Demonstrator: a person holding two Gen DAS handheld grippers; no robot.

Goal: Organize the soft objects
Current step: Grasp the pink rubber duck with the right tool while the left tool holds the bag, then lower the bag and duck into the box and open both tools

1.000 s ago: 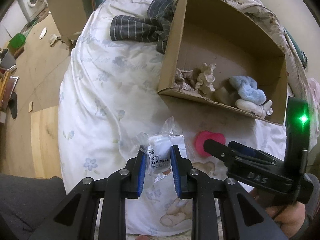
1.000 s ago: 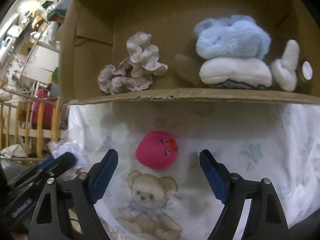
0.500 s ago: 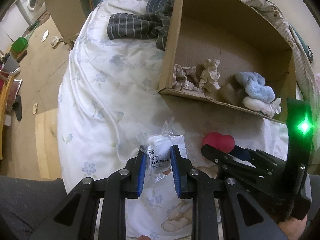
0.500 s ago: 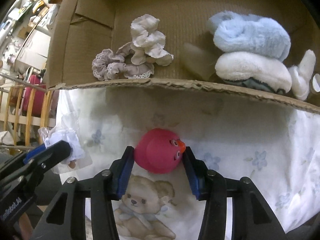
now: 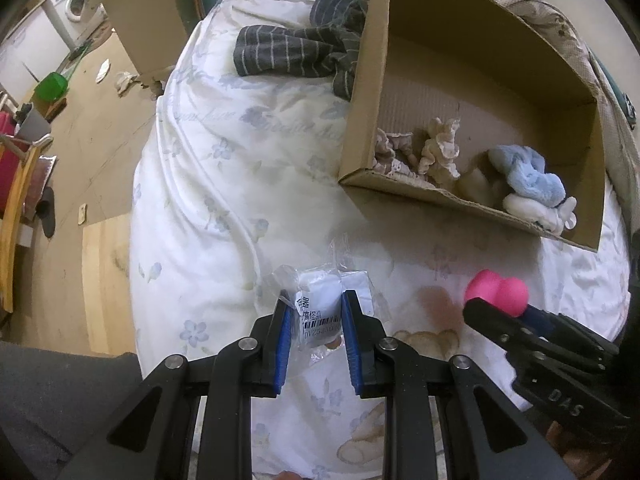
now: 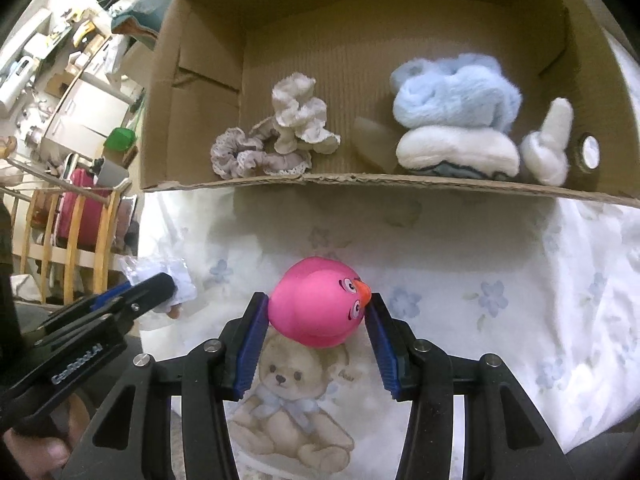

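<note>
So both grippers are loaded up over the bed, which has a white floral quilt with a teddy bear print on it. The left gripper has its blue fingers pinching a small clear plastic packet with something white inside and a barcode label facing the camera; the fingers sit close together with the packet squeezed between them. The right gripper has just been closing and its fingers now press on both sides of a pink rubber duck with an orange beak, right above the teddy bear print. Just past the duck sits an open cardboard box on the bed, and inside along its near wall there are a couple of frilly scrunchies, a fluffy light blue bundle stacked on a white fluffy piece, and another small white plush bit beside those. From the left camera a dark striped garment lies on the bed, touching the box's far left side.
</note>
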